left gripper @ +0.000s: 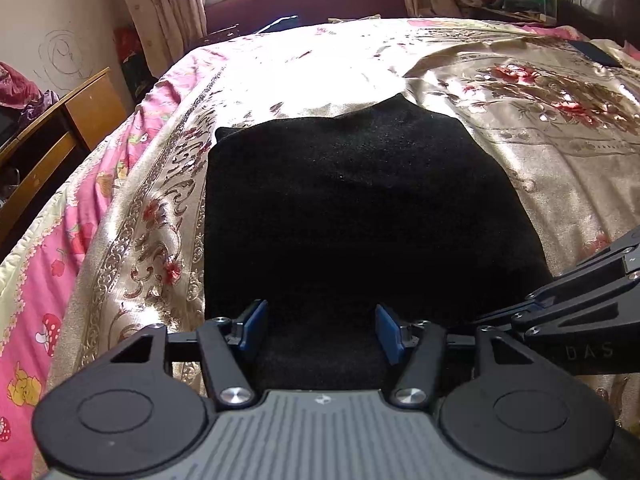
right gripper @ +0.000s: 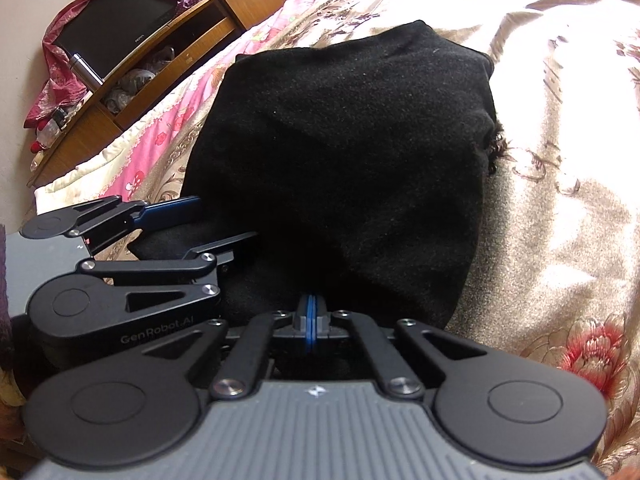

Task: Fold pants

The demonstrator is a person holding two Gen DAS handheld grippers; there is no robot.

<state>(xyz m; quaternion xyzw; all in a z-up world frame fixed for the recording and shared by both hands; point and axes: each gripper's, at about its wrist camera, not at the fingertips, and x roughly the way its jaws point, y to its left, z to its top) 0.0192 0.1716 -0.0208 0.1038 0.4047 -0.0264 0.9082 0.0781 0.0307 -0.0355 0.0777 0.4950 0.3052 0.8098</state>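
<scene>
Black pants (left gripper: 360,208) lie folded into a thick rectangle on the gold floral bedspread (left gripper: 540,168). My left gripper (left gripper: 323,330) is open, its blue pads (left gripper: 256,326) standing either side of the pants' near edge without pressing on it. From the right, my right gripper (left gripper: 480,320) reaches the same near edge. In the right wrist view the pants (right gripper: 352,140) bulge up, and my right gripper (right gripper: 310,316) is shut, pads together at the near hem; whether cloth is pinched between them I cannot tell. The left gripper (right gripper: 216,224) shows at the left, astride the hem.
A pink quilt (left gripper: 44,264) hangs over the bed's left side. Beyond it stands a wooden cabinet (right gripper: 168,44) bearing a dark screen (right gripper: 116,24) draped in red cloth. Curtains (left gripper: 160,4) and a window lie past the far end. A dark flat object (left gripper: 596,54) rests at the bed's far right.
</scene>
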